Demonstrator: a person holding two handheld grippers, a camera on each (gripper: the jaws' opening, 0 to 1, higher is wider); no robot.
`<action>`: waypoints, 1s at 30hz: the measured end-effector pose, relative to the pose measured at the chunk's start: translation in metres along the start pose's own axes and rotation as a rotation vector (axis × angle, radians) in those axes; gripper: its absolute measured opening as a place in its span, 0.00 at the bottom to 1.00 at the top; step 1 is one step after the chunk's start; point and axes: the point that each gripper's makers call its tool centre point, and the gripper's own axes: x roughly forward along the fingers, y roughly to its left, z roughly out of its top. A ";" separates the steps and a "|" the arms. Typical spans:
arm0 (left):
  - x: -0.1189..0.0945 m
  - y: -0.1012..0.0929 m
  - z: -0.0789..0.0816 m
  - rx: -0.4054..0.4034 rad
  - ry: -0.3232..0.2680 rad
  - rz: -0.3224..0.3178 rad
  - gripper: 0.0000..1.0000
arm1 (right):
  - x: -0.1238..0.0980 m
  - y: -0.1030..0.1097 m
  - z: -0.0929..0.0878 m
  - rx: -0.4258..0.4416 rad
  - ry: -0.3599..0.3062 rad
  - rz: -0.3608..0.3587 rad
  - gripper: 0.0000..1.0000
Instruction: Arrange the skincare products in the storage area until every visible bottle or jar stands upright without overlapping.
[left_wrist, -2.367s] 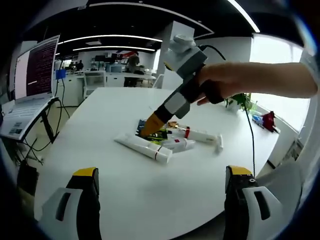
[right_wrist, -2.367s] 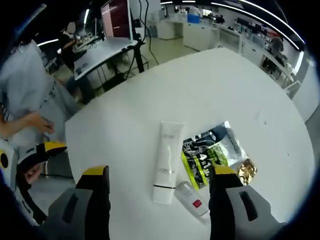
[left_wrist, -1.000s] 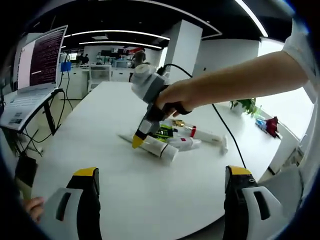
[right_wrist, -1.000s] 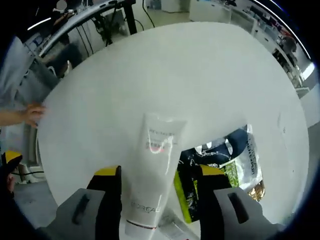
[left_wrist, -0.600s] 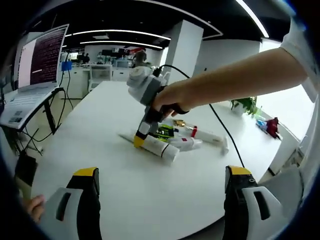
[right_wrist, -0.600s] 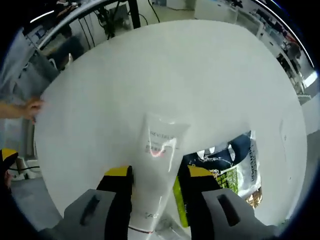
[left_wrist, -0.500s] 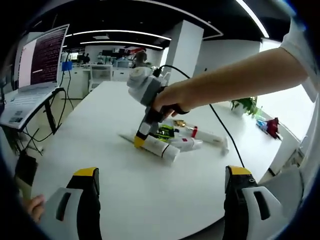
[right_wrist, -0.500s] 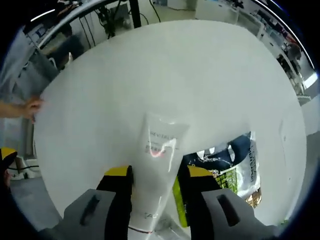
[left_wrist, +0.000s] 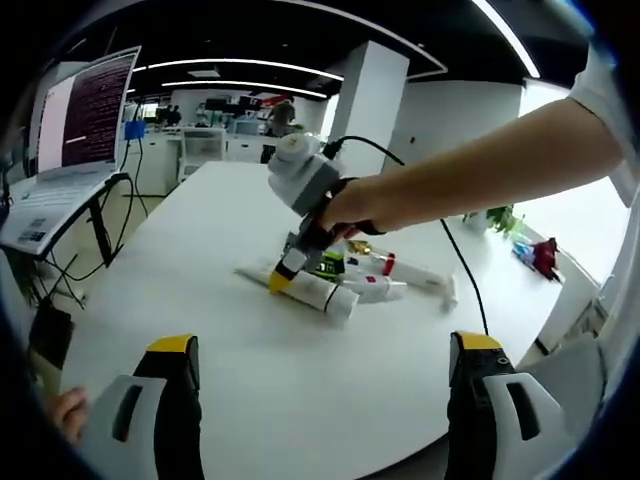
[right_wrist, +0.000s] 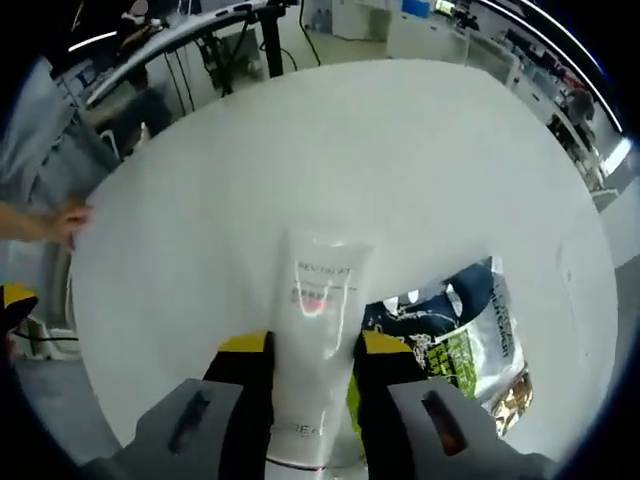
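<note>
A long white tube (right_wrist: 318, 300) lies flat on the white table (right_wrist: 420, 150), and my right gripper (right_wrist: 315, 350) is shut on it near its cap end. In the left gripper view that gripper (left_wrist: 280, 280), held by a hand, pinches the same tube (left_wrist: 312, 290) at the left of a small heap. The heap holds a short white tube with a red label (left_wrist: 372, 290), a slim tube with a red cap (left_wrist: 410, 270) and a dark and green sachet (left_wrist: 326, 264). My left gripper (left_wrist: 325, 400) hangs open over the near table, well short of the heap.
The sachet (right_wrist: 455, 325) lies just right of the held tube. A person's hand (right_wrist: 55, 220) rests at the table's left edge. A laptop on a stand (left_wrist: 70, 130) is off the table's left side, a plant (left_wrist: 498, 215) beyond the far right edge.
My right jaws, open around the white tube a second ago, have shut on it. The right gripper has tilted a little. The left gripper has stayed put.
</note>
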 end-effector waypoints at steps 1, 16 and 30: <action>0.000 0.000 0.001 -0.009 -0.002 0.000 0.97 | -0.001 0.000 0.001 0.000 -0.008 0.000 0.31; -0.011 -0.004 0.011 -0.074 -0.012 -0.053 0.95 | -0.074 0.029 0.015 -0.007 -0.391 0.004 0.28; -0.021 -0.029 0.034 -0.112 -0.036 -0.111 0.93 | -0.122 0.057 -0.035 0.019 -0.590 -0.070 0.28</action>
